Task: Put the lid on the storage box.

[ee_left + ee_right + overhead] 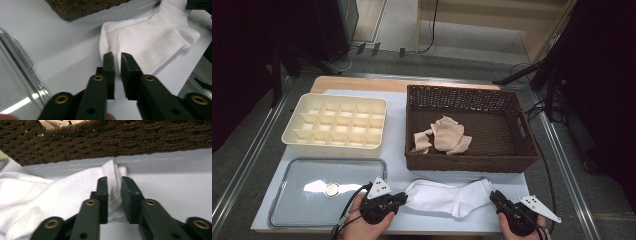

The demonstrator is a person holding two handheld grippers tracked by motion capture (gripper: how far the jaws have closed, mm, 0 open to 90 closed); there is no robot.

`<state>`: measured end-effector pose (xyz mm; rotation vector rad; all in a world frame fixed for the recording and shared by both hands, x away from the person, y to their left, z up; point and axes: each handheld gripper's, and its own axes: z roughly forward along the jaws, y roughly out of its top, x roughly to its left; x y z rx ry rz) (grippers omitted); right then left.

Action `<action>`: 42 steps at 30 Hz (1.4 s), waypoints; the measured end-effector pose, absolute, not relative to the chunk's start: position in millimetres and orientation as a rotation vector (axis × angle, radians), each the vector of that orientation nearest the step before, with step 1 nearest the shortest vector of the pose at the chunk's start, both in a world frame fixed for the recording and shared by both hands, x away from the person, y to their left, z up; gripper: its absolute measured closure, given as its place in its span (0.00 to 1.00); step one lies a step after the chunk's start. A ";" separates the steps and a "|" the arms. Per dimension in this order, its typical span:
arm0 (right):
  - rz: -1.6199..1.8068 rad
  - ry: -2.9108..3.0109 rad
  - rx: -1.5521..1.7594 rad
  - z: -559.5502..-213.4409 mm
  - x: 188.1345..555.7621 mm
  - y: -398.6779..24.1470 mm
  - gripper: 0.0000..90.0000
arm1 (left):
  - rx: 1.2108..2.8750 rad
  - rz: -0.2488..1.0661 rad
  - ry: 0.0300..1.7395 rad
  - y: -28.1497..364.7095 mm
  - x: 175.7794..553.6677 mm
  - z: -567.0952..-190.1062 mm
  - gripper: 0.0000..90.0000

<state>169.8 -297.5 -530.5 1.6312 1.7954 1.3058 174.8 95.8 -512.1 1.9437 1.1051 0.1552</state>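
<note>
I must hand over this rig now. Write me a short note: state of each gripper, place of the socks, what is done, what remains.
Left gripper: shut on the toe end of the white sock.
Right gripper: jaws pinch the sock's ribbed cuff.
The sock lies flat on the table, in front of the brown basket.
Beige socks are in the basket; the cream divider box looks empty.
Done: both ends gripped. Left, probably: fold the sock and stow it.

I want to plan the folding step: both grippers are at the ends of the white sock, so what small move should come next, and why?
Probably lift both ends slightly together. The left gripper pinches the toe end of the white sock and the right gripper grips its cuff, while the sock lies flat on the table.
</note>
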 end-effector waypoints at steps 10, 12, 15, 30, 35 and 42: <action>1.320 1.786 1.642 -525.7 167.4 -300.2 0.95 | 1.895 0.194 1.014 90.9 178.9 -500.5 1.00; 1.321 1.781 1.643 -524.9 166.7 -301.6 0.95 | 1.884 0.213 1.012 91.3 181.0 -498.7 1.00; 1.303 1.793 1.653 -526.5 166.9 -302.6 0.95 | 1.886 0.235 1.026 91.0 186.0 -503.9 1.00; 1.326 1.746 1.699 -538.3 166.9 -300.4 0.66 | 1.849 0.260 1.094 92.9 193.7 -521.9 0.77; 1.312 1.790 1.695 -540.4 170.7 -293.9 0.80 | 1.788 0.312 1.074 87.3 182.6 -507.9 0.79; 1.358 1.812 1.707 -534.7 176.5 -294.3 0.87 | 1.856 0.135 0.977 37.6 174.4 -512.3 0.92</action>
